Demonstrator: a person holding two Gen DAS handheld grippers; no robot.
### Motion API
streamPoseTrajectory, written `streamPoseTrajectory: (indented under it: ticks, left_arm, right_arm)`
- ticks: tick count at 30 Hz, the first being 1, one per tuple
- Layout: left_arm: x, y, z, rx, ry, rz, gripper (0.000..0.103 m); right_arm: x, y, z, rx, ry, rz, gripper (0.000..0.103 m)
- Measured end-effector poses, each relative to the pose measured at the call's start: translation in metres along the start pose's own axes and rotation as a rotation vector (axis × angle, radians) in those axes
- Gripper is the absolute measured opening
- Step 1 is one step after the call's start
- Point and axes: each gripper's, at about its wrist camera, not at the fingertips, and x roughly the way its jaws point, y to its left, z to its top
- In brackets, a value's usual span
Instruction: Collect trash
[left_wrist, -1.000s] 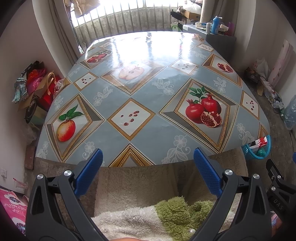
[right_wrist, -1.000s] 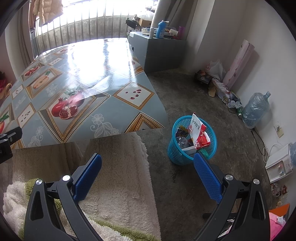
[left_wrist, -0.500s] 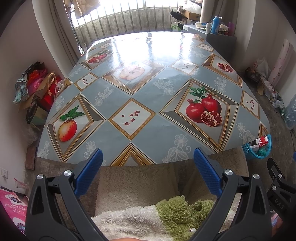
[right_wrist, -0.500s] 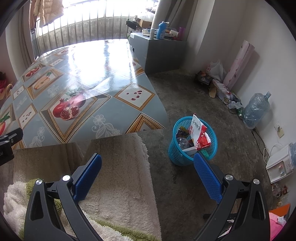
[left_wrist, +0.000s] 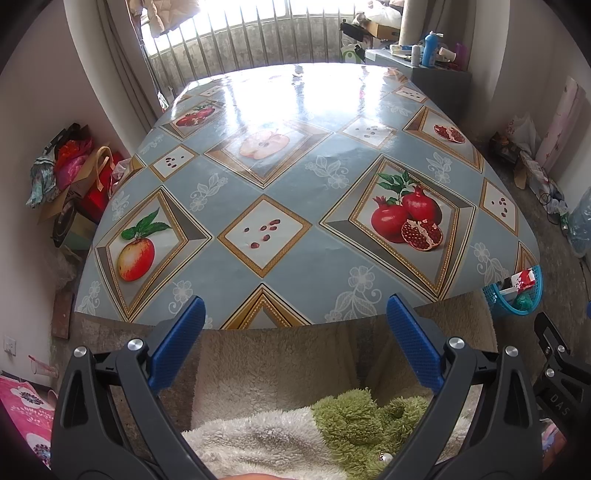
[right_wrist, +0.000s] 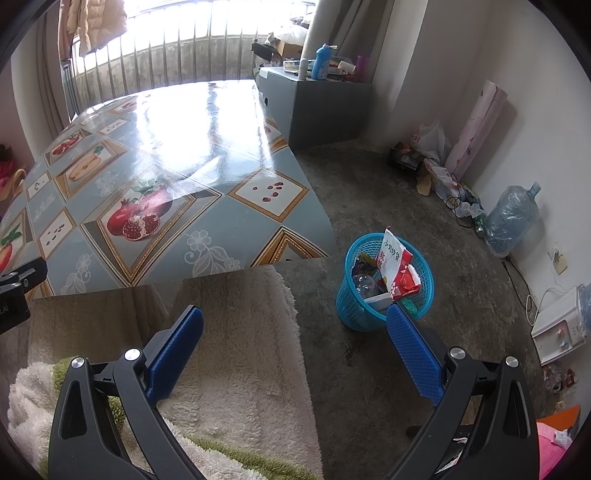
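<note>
At the near edge, under both cameras: a fleecy cream and green garment (left_wrist: 295, 435) on the person holding the tools.
Left gripper (left_wrist: 293, 345): jaws spread wide, nothing between the blue pads, held over the near edge of the table.
Right gripper (right_wrist: 295, 347): jaws equally wide apart and empty, held over the garment and the bare floor just right of the table's near right corner.
Table (left_wrist: 295, 155): large, covered by a glossy blue-grey oilcloth printed with diamond panels of an apple, pomegranates and seeds; the cloth's far half is washed out by window glare.
Floor (right_wrist: 369, 192): rough grey concrete, stained in places.
Trash basket (right_wrist: 354, 314): blue plastic mesh, standing on the floor just beside the table's near right corner; in the left view only its rim shows (left_wrist: 495, 299) past the table edge.
Trash (right_wrist: 397, 264): a red and white snack packet sticks up out of the basket, with a crumpled clear bottle and other wrappers below it.
Right wall: a big water bottle (right_wrist: 511, 218), a white appliance (right_wrist: 557, 325), loose bags and a leaning pink roll (right_wrist: 476, 129).
Left wall: a heap of bags and cloth (left_wrist: 70, 166) on the floor.
Far right: a grey cabinet (right_wrist: 317, 107) against the table's far end, bottles and clutter on top.
Far end: a barred window (left_wrist: 251, 40), strongly backlit, with a garment hung at its left.
</note>
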Motion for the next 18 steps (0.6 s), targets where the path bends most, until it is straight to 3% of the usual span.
streamPoseTrajectory:
  ticks: [18]
  left_arm:
    - [-0.0005, 0.0007, -0.0002, -0.001, -0.001, 0.002, 0.094]
  right_arm:
    - [-0.0045, 0.0041, 0.0034, 0.001, -0.006, 0.001, 0.097]
